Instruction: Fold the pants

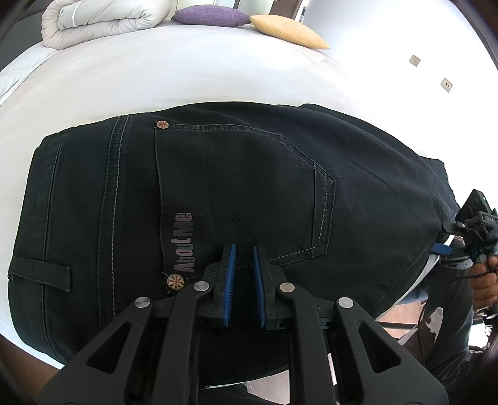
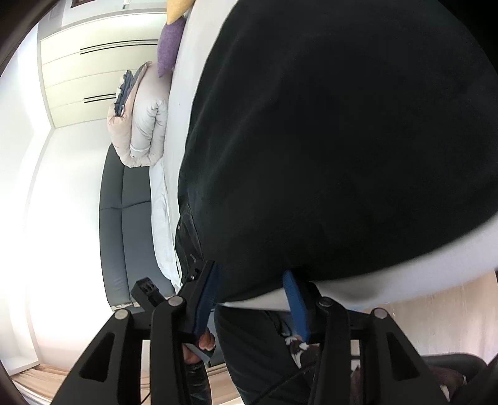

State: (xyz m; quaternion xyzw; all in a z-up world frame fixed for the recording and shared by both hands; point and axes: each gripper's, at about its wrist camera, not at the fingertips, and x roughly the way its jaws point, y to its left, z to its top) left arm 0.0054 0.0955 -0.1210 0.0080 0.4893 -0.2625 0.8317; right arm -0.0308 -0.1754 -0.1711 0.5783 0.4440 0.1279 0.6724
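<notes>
- Your left hand-held gripper (image 1: 244, 264) hovers nearest, its blue pads drawn almost together with nothing between them; it points down at the seat of the pants (image 1: 218, 187), which looks like a way to pin the cloth in place while the other end is worked; whether the tips touch the denim you cannot tell from here.
- The pants are dark denim and lie spread on the bed (image 1: 155, 71), back side up; the back pocket (image 1: 242, 193) with its pale lettering sits just beyond the left tips, and the waistband with a belt loop (image 1: 39, 274) runs down the left of the left wrist view.
- Your right hand-held gripper (image 2: 252, 280) stands half spread at the near edge of the bed, one blue pad on each side of the dark cloth edge where it overhangs the sheet; the pads do not appear to press on it, so I judge this as lining up for a pinch rather than a grip; coming in low at the edge lets a finger slide under the layer.
- In the left wrist view that same gripper shows at the far right, a hand (image 1: 485, 280) around its handle.
- Farther off, a rolled duvet (image 1: 102, 18), a purple cushion (image 1: 211, 15) and a yellow cushion (image 1: 289, 31) sit at the head of the bed, well apart from the pants, leaving bare sheet for the fold.
</notes>
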